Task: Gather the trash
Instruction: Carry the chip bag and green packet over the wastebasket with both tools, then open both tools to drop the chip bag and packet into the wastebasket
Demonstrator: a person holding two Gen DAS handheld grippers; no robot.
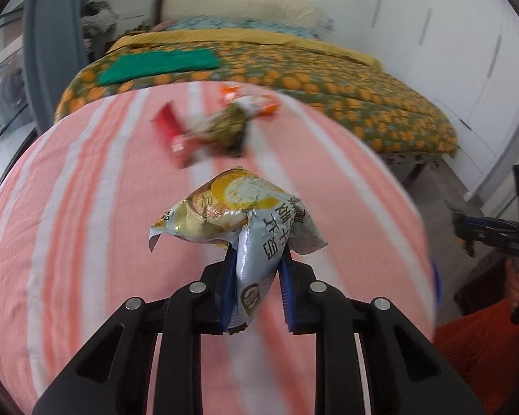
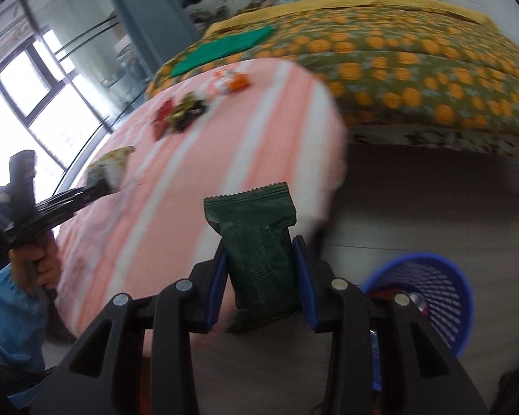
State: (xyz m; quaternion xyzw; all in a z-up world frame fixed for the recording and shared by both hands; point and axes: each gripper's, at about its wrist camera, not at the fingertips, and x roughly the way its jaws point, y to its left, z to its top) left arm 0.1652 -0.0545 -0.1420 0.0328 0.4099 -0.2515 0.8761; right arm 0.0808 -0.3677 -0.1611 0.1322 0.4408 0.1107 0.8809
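My left gripper (image 1: 256, 259) is shut on a crumpled silver and gold snack bag (image 1: 238, 214), held above the pink striped cloth (image 1: 86, 224). Further back on that cloth lie a red wrapper (image 1: 171, 131), a dark crumpled wrapper (image 1: 225, 128) and an orange and white wrapper (image 1: 256, 102). My right gripper (image 2: 261, 252) is shut on a dark green sealed packet (image 2: 259, 242), held past the cloth's edge over the floor. A blue mesh bin (image 2: 429, 290) stands on the floor at the lower right of the right wrist view. The left gripper (image 2: 97, 181) with its bag shows at the left there.
Behind the striped surface is a bed with a green and orange patterned cover (image 1: 328, 79) and a folded green cloth (image 1: 159, 64). White wardrobe doors (image 1: 467, 52) line the right wall. A window (image 2: 24, 97) is at the left. A hand (image 2: 41, 259) in a blue sleeve holds the left gripper.
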